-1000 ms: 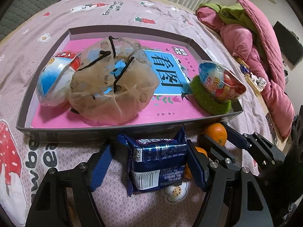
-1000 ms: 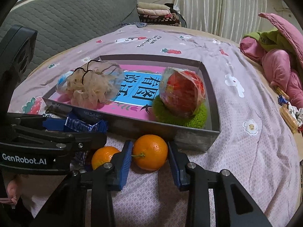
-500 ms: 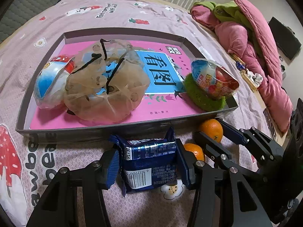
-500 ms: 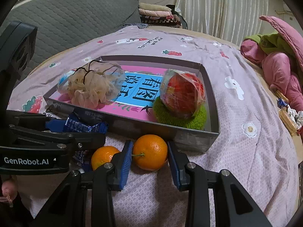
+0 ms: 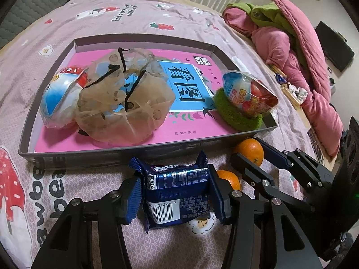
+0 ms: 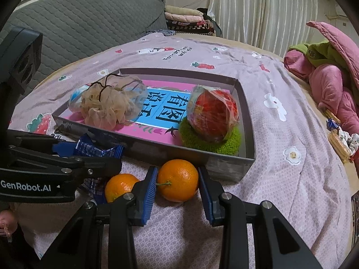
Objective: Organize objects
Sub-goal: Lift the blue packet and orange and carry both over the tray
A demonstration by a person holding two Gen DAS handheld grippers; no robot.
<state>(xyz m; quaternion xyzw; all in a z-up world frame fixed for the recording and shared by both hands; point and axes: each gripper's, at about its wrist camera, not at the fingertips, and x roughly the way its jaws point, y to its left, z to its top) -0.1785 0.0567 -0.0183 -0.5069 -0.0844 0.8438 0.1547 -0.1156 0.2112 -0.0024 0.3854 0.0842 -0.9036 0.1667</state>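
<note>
Our left gripper (image 5: 175, 198) pinches the blue snack packet (image 5: 177, 192) on the bedspread (image 5: 157, 18), just in front of the grey tray (image 5: 143, 151). Our right gripper (image 6: 177, 191) has its fingers closed against the larger orange (image 6: 178, 180), with the smaller orange (image 6: 120, 186) beside it.

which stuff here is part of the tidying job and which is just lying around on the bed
Part of the job:
- blue snack packet, between the left claw fingers
- larger orange, between the right claw fingers
- smaller orange beside it
- grey tray, already holding a mesh pouch and a wrapped snack

Just lying about:
- pink quilt
- folded blankets
</note>
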